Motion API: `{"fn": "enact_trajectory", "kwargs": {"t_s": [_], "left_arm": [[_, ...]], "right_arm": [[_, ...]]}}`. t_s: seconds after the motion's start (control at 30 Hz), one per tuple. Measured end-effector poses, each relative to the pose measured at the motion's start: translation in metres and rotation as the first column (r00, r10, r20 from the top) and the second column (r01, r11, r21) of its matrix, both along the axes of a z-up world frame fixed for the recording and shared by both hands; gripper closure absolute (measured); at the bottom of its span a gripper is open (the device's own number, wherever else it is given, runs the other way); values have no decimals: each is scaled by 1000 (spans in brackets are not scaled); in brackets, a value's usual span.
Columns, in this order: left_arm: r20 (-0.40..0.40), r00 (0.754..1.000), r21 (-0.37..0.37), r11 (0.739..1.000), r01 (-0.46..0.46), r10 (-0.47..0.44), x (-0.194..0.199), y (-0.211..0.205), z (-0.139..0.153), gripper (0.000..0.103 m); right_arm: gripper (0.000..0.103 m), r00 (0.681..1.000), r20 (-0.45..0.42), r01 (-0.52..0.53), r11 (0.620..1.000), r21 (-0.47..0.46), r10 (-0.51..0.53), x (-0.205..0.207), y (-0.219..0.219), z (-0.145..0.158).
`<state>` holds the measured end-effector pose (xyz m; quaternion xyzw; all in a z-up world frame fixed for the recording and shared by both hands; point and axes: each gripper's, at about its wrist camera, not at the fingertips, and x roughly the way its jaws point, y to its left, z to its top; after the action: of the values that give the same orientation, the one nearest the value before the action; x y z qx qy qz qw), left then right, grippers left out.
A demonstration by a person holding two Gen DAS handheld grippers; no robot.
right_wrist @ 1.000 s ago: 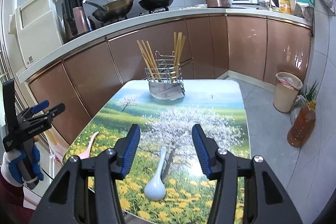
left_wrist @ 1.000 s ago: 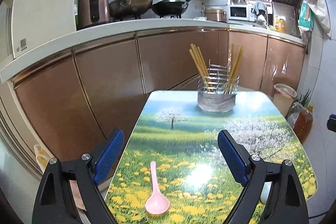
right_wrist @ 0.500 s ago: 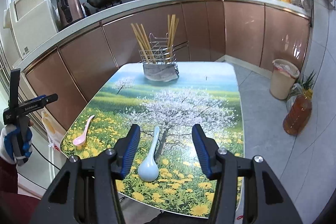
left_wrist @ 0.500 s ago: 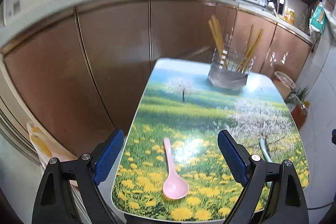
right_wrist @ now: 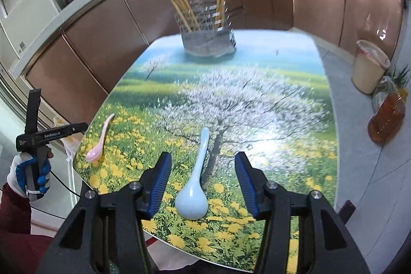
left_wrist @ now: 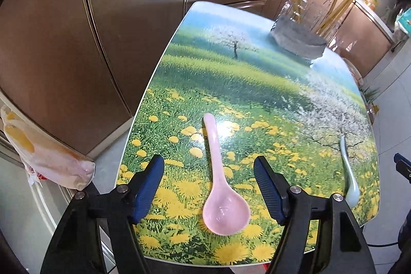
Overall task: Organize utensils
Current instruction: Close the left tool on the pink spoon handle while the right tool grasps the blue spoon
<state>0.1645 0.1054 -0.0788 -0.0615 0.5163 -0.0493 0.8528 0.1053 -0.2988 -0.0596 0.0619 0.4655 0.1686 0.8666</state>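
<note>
Your left tongs [left_wrist: 208, 172] hang with their blue-padded jaws wide apart over the near end of the bench [left_wrist: 231, 84], a rounded top printed with a meadow of yellow dandelions and a white blossoming tree. The glossy pink plastic soup spoon [left_wrist: 221, 188] lies flat on that print between the two jaws, touching neither, its bowl nearest you and its handle pointing away toward the far end.

Your right tongs [right_wrist: 201, 172] are likewise spread wide, holding nothing. The pale blue ceramic soup spoon [right_wrist: 195, 185] lies between their jaws on the bench [right_wrist: 269, 120], bowl toward you, handle running away along the printed tree trunk. From this side you also see the pink spoon [right_wrist: 99, 140] well apart to the left, close to the bench edge, and your gloved left hand [right_wrist: 28, 172] gripping its tool off the bench corner.

At the far end stands the wire utensil rack with a grey wrapped base [right_wrist: 208, 40], upright, holding two bunches of yellowish wooden chopsticks [right_wrist: 179, 5]. Both spoons lie well apart from it.
</note>
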Motion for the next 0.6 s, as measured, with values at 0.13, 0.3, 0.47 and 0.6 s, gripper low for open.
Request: {"fn": "enact_trajectory", "kwargs": {"t_s": [0.13, 0.3, 0.47, 0.6], "left_arm": [[-39, 999, -3, 1000, -1, 1, 13, -1, -14, 32], [-91, 996, 6, 1000, 22, -21, 25, -3, -27, 32], [-137, 989, 25, 998, 58, -54, 38, -8, -36, 32], [-187, 978, 35, 995, 97, -89, 46, -16, -46, 32]], "right_arm": [[54, 996, -75, -42, 999, -12, 41, 20, 13, -20], [54, 974, -214, -86, 996, -29, 78, 46, 25, -54], [58, 938, -332, -127, 991, -45, 105, 67, 30, -74], [62, 896, -425, -183, 980, -83, 131, 79, 39, -87]]}}
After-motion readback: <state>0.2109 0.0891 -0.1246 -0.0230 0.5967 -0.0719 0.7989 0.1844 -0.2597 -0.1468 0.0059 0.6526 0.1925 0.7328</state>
